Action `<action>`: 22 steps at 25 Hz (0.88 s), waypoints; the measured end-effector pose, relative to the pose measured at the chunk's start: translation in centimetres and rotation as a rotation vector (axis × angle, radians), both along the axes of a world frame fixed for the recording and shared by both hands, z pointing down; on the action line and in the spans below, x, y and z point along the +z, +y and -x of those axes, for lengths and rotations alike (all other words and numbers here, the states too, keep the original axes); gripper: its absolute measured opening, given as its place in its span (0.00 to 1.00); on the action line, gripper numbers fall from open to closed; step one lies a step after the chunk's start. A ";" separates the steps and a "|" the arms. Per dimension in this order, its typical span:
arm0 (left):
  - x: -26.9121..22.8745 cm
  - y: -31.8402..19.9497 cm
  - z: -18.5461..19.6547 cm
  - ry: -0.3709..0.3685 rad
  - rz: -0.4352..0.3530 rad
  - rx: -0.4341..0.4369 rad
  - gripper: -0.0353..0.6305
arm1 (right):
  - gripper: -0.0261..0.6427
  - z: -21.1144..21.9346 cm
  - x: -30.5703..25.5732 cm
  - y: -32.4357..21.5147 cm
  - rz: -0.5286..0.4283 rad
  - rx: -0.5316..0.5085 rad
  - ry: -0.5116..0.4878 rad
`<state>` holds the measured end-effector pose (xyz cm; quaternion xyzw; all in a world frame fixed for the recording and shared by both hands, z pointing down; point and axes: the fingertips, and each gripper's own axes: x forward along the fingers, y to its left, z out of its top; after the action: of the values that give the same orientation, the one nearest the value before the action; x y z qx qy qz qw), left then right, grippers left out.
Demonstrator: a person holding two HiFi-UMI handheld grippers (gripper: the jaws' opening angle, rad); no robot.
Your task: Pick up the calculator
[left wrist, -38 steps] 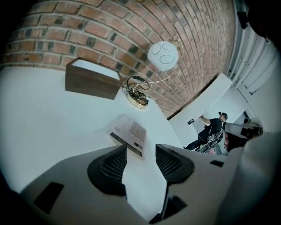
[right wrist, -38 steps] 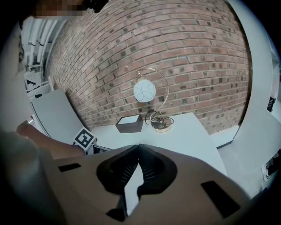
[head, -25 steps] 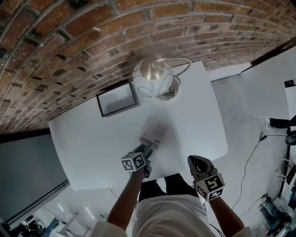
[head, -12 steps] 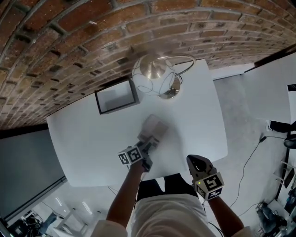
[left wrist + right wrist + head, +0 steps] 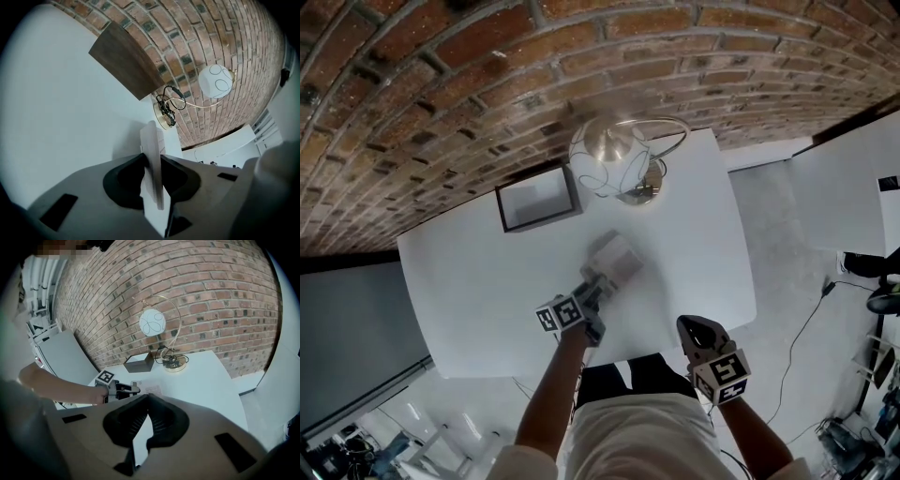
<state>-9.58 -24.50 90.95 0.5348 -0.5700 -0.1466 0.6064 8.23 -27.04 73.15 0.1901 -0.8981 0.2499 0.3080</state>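
Grabbing is the step now: the left gripper's (image 5: 598, 289) fingers (image 5: 133, 164) have just been closing & now pinch the near end of the calculator (image 5: 614, 260). It's thin, flat, pale grey, on the white counter (image 5: 487, 281), approx. the middle. The right gripper (image 5: 698, 330) hangs by, fingers together, empty. Next, I think: lift it up, grip kept tight.

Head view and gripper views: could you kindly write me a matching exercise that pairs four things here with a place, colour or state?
Things:
1. calculator
2. lamp
3. box
4. right gripper

Descriptions:
a. shut, empty
b. has a round white shade
c. gripped edge-on by the left gripper
d. dark, beside the lamp's base

Pairs: 1-c; 2-b; 3-d; 4-a.

The left gripper's jaws have just been closing, with the calculator between them.
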 end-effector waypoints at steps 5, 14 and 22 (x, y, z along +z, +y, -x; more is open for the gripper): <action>-1.9 0.2 0.2 -0.056 -0.025 0.018 0.20 | 0.06 0.0 -0.9 -0.3 -0.019 -0.005 -0.015; -10.8 1.8 0.6 -0.169 -0.133 -0.012 0.20 | 0.06 0.0 -3.8 0.1 -0.061 -0.037 -0.062; -19.9 5.3 2.1 -0.298 -0.223 -0.028 0.20 | 0.06 1.4 -7.0 2.4 -0.103 -0.062 -0.100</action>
<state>-11.63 -19.19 71.03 0.6065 -0.6412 -0.1366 0.4498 6.80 -24.68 66.19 0.1650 -0.9295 0.2028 0.2600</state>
